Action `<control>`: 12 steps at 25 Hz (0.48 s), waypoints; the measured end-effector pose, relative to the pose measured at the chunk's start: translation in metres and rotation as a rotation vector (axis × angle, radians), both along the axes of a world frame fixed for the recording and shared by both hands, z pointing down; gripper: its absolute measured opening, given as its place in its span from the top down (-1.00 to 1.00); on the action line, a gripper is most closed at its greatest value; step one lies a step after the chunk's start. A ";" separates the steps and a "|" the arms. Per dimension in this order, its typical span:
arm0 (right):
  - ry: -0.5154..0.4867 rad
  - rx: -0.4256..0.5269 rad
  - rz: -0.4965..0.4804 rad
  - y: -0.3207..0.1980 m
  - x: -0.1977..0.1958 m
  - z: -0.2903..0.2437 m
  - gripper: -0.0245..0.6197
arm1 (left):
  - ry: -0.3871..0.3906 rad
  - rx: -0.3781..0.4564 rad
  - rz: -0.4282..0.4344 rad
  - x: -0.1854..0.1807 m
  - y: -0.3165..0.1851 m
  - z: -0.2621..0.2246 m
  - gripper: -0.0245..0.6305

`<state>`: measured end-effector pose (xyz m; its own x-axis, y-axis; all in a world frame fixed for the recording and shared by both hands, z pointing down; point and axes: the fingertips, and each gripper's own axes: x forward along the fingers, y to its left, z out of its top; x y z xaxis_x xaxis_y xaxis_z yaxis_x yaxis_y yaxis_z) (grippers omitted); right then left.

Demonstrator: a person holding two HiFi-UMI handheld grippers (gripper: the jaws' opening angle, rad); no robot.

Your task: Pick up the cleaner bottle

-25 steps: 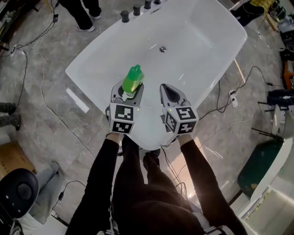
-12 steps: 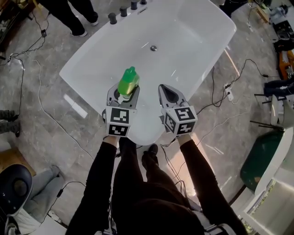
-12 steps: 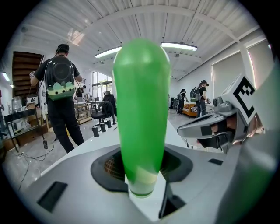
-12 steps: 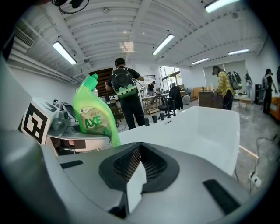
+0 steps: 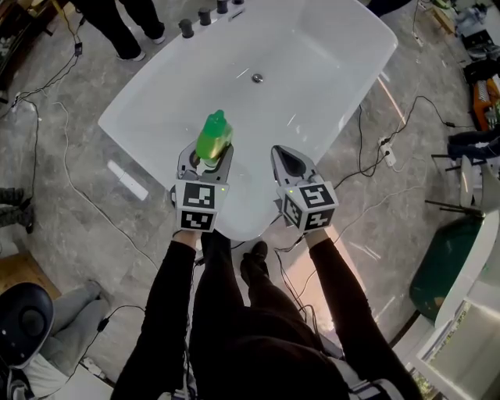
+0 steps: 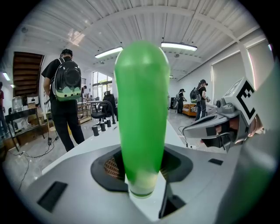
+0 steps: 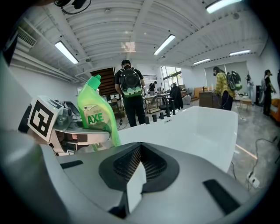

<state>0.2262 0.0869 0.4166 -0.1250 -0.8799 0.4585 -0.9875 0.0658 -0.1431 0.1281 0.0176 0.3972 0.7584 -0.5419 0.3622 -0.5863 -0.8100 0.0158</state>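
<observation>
The green cleaner bottle stands upright between the jaws of my left gripper, lifted above the white bathtub. In the left gripper view the bottle fills the middle, and my left gripper is shut on its lower body. The right gripper view shows the bottle's label at the left, above the left gripper. My right gripper hovers beside it over the tub's near end. Its jaws are shut on nothing.
Dark taps line the tub's far rim and a drain sits in its floor. Cables trail over the grey floor. A person's legs stand at the top left. A chair is at the lower left.
Both grippers have drawn back a little toward the tub's near end, side by side. The bottle stays held in the left gripper.
</observation>
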 end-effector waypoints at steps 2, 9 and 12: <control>0.003 -0.003 0.003 0.002 0.001 0.002 0.92 | 0.000 0.001 -0.001 0.000 0.000 0.000 0.33; 0.006 -0.005 0.011 0.003 0.001 0.002 0.92 | 0.001 0.006 -0.005 -0.004 -0.001 -0.002 0.33; 0.007 -0.003 0.012 0.001 0.000 0.002 0.92 | 0.003 0.005 -0.006 -0.006 -0.001 -0.002 0.33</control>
